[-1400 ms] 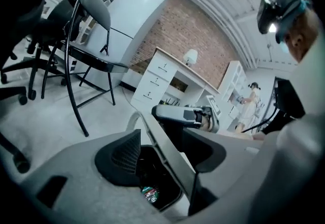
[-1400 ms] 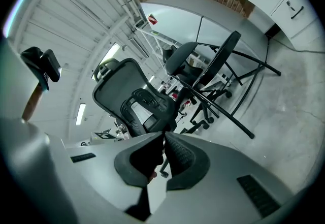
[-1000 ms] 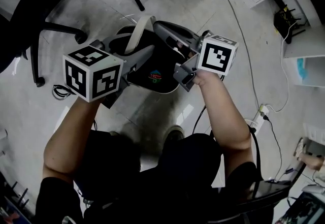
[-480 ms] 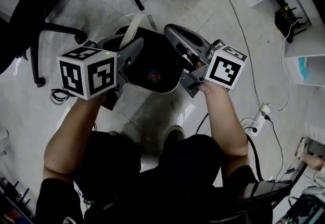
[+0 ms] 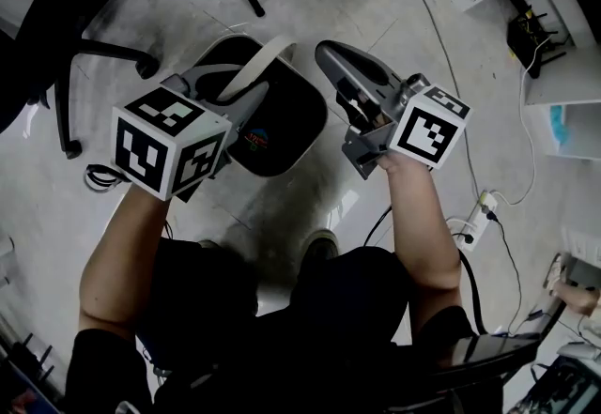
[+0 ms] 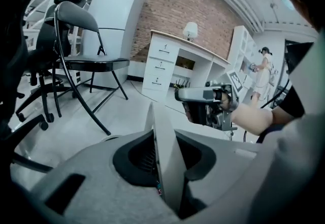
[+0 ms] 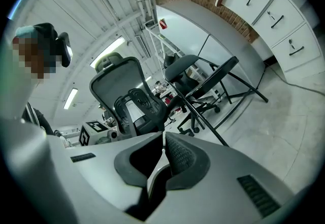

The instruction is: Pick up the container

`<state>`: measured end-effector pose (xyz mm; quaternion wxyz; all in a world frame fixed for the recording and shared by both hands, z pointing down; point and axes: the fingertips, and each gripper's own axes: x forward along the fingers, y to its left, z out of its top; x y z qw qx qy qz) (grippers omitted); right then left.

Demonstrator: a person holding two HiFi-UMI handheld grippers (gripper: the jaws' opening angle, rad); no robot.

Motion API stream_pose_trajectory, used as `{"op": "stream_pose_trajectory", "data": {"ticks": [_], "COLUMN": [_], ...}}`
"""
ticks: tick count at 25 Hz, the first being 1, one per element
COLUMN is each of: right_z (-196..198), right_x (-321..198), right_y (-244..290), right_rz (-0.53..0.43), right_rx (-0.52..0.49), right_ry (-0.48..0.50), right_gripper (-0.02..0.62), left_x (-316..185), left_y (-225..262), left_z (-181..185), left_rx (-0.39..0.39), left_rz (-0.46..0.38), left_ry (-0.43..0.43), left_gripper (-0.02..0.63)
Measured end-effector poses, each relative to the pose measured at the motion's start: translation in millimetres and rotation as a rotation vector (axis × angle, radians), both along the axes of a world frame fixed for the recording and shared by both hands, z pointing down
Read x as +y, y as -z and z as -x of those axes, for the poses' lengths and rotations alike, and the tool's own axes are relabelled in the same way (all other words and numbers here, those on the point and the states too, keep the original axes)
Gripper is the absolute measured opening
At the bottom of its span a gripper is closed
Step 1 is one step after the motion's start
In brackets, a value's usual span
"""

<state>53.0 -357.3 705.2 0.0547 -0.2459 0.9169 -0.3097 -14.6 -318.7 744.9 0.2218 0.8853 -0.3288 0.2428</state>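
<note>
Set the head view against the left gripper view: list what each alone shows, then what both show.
Head view only: the open top of the black container and the marker cube on the left gripper. Left gripper view only: the brick wall and a lamp. Both: the pale handle between the left gripper's jaws, which have just been closing and now pinch it, and the shut right gripper.
</note>
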Motion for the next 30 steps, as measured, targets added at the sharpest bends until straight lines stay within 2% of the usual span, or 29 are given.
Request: {"op": "stream_pose_trajectory", "data": {"ticks": [5,13,19,23,26,28,30], "right_z": [-0.2,5.5,10.8,3.9,4.3,4.5,3.2], "right_x": [1.8,2.0,-0.8,-2.1,6.7,12.2,19.5], "right_y": [3.5,-3.1,-1.1,21.5,47.9,69.5,93.5], "right_rz": [-0.028,-0.126,-0.126,-0.104,-0.093,-0.091,-0.088], "right_rx": [0.02,0.166,0.225,0.231,0.249,0.256,0.259], "right_ry": [0.0,-0.015,-0.051,-0.113,-0.11,-0.102,-0.1], "right_gripper": [0.018,0.018,0.018,0.018,0.018,0.018,0.018], "left_x": [5.3,14.5,23.2,22.2,28.9,35.1,46.0], "left_y": [7.0,12.1,6.7,7.3,18.1,27.1,34.3], "left_z": [7.7,13.5,23.2,35.3,38.2,37.2,37.7], "left_rx": [0.042,0.035,0.02,0.012,-0.02,-0.009,-0.011], "left_rz": [0.004,-0.006,0.036,0.065,0.053,0.037,0.058], "left_ry": [-0.016,-0.043,-0.047,-0.003,-0.009,0.015,0.036], "left_gripper": [0.078,0.078,0.078,0.078,0.078,0.078,0.077]}}
